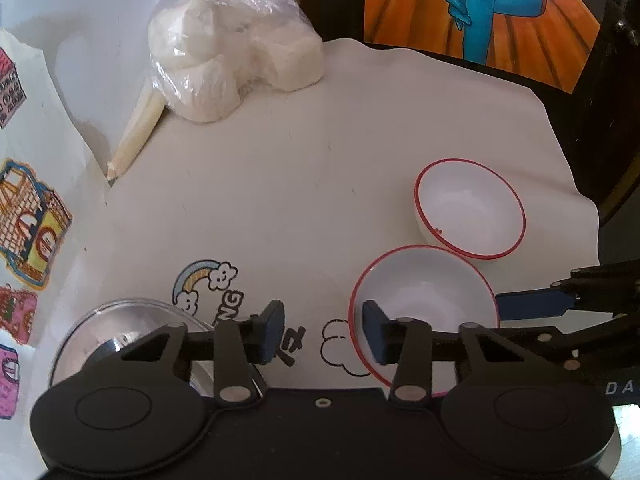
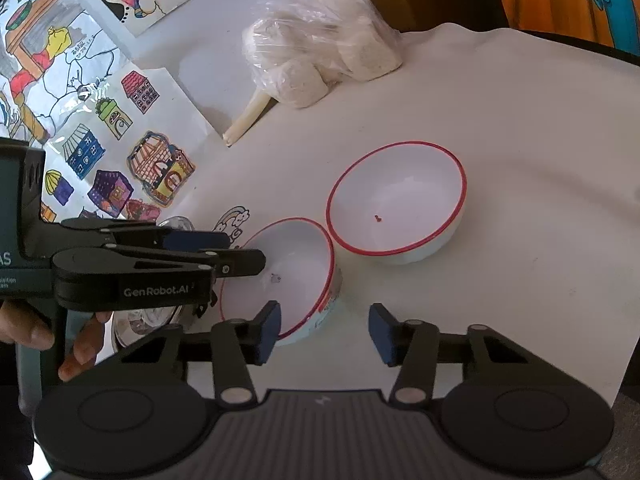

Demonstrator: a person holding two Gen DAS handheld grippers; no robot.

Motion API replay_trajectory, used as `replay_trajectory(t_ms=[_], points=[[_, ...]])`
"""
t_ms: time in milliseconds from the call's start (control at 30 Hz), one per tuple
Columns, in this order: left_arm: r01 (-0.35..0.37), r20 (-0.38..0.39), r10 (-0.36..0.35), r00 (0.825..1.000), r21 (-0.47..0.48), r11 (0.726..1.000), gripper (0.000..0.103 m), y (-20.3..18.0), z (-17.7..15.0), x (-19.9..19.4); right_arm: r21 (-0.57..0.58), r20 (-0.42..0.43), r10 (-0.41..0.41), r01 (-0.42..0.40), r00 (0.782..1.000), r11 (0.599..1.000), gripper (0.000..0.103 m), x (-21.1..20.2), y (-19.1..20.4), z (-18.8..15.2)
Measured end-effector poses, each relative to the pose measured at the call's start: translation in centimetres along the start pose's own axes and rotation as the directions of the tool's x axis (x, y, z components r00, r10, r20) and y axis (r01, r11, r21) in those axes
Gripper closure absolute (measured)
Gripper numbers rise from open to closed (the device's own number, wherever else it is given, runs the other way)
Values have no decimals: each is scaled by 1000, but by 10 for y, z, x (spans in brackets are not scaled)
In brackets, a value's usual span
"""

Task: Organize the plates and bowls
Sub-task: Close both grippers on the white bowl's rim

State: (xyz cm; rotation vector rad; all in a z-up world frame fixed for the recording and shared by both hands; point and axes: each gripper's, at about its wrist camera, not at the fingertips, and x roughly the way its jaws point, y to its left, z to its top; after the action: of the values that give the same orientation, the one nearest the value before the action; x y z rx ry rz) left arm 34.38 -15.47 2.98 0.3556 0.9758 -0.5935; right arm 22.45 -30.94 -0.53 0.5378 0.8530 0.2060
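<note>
Both grippers' fingers gape, holding nothing. The near bowl (image 2: 288, 268) touches the far bowl (image 2: 396, 200) on the table (image 2: 520, 280); pinch its rim squarely, lift clear, then nest it inside the far bowl

We see two white bowls with thin red rims, both empty and mouth up on the white surface (image 2: 520, 280). The far bowl (image 2: 396, 200) sits level, with a tiny red speck on its inner wall. The near bowl (image 2: 280, 276) tilts, its mouth facing partly sideways, and shows a colored print low on its outer wall plus a small dark mark inside. Their rims look to meet or nearly meet at one spot. In the left wrist view the near bowl (image 1: 424, 300) lies just before the far one (image 1: 470, 210). A clear glass bowl (image 1: 116, 332) stands apart from both, partly hidden.
</note>
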Motion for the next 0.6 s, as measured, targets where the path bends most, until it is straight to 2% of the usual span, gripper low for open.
replay_trajectory(t_ms=[167, 300, 467, 600], points=[[31, -12, -31, 999, -8, 999, 76, -2, -1, 2, -9, 4, 9, -9, 1000, 1000, 64, 1, 2, 0], [56, -17, -57, 998, -19, 998, 86, -4, -3, 2, -18, 11, 15, -15, 1000, 1000, 69, 1, 4, 0], [79, -15, -80, 997, -48, 996, 93, -5, -7, 2, -15, 22, 23, -23, 999, 1000, 72, 1, 2, 0], [74, 7, -74, 997, -55, 996, 93, -7, -13, -1, -8, 41, 28, -27, 999, 1000, 74, 0, 0, -2]])
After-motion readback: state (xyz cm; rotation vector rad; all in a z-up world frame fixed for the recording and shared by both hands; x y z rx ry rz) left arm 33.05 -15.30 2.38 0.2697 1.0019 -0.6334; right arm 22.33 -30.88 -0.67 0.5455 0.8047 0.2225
